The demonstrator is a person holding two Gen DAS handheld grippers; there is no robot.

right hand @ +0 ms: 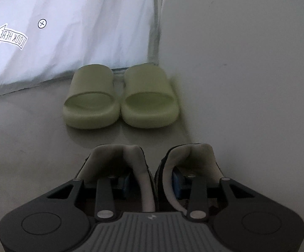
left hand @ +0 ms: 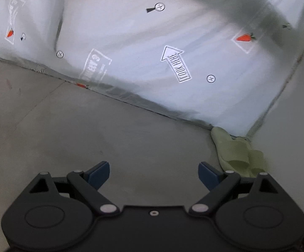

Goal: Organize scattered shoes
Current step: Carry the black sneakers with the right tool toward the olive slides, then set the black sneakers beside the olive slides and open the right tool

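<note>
Right wrist view: two green slides side by side at 12 o'clock on the floor; right gripper fingers pinch two grey shoes together. Left gripper fingers spread, empty.

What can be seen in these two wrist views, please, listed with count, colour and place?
slides: two, pale green, side by side on the floor, toes at the sheet's lower edge; also at the right edge of the left wrist view.
shoes: two, dark outside with a pale lining, side by side just ahead of the right gripper, one finger inside each.
printed sheet: one, white with arrows, carrots and cross marks, hanging down to the floor.
floor: one, grey, bare ahead of the left gripper.
left gripper: one, black with blue pads, open and holding nothing.
right gripper: one, black with blue pads, pinching the shoes' two inner walls together.
</note>
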